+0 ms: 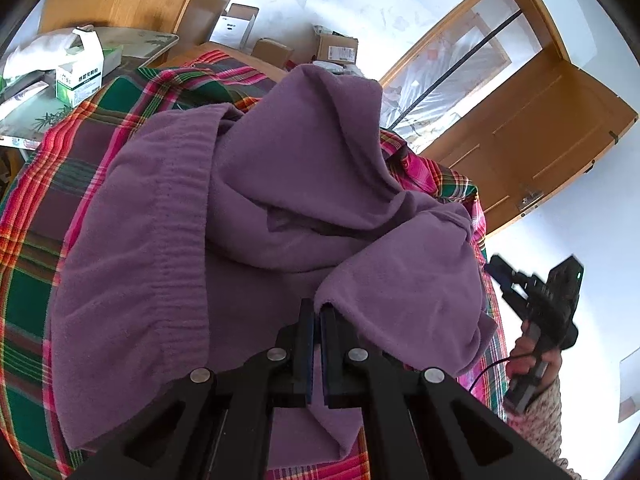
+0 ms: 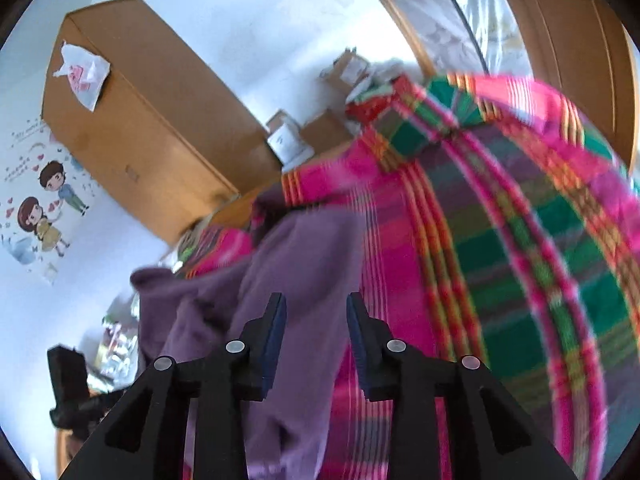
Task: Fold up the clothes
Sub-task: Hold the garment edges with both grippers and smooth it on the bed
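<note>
Cardboard boxes [image 1: 336, 50] beyond purple garment [image 1: 280, 184] on plaid bedspread [image 1: 36, 216]

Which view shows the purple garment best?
The left wrist view: the purple garment fills the frame, crumpled on the plaid bedspread, with an edge pinched in the left claw. The right wrist view shows only a blurred part of it beyond the open right claw.
</note>
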Motion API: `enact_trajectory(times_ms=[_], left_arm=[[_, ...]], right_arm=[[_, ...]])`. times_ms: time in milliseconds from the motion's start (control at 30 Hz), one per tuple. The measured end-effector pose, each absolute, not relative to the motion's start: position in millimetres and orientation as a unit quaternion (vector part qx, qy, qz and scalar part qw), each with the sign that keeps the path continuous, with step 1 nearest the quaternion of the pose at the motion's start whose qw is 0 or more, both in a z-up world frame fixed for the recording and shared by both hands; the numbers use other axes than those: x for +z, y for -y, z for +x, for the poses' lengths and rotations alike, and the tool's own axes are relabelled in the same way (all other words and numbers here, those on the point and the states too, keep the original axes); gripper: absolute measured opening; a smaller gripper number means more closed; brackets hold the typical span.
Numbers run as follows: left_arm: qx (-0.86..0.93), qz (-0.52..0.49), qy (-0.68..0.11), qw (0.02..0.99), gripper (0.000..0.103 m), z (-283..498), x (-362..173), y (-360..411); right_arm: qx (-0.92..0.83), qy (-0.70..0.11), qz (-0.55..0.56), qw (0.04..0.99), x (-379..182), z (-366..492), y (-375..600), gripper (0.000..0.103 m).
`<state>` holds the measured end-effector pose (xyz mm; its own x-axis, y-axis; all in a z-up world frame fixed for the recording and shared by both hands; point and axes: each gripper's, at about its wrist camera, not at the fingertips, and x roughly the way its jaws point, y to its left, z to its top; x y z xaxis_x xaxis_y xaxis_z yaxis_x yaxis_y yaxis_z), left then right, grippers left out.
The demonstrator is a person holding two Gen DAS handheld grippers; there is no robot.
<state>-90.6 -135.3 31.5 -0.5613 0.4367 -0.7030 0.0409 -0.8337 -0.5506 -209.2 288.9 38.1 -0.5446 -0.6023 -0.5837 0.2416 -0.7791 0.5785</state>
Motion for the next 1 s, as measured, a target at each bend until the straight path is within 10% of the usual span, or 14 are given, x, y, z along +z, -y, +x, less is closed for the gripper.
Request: enact_trajectory(times_ms=[200,267,333,1000], left_arm=[[0.841,-0.458,0.259,0.125,0.002,-94.9,30.3,127.0],[0.84,-0.461,0.257,0.126,0.002,-96.3,28.8,124.0],[0.839,-0.463,0.256,0.127,0.002,-97.1,27.1,122.4],[0.833,-0.47,0.27,0.11,0.003,-89.4,18.6,135.9]], right_arm=[[-0.815,0.256,0.428,0.296,18.3,-194.9,-278.5,0.032],[-0.815,0.236,0.433,0.303,17.7,-193.6,-269.2,0.007],[-0.822,0.225,0.429,0.299,20.3,-195.8,-265.8,0.005],[-0.897,0.159,0.382,0.152,43.5,-253.1,-298.0,0.008]])
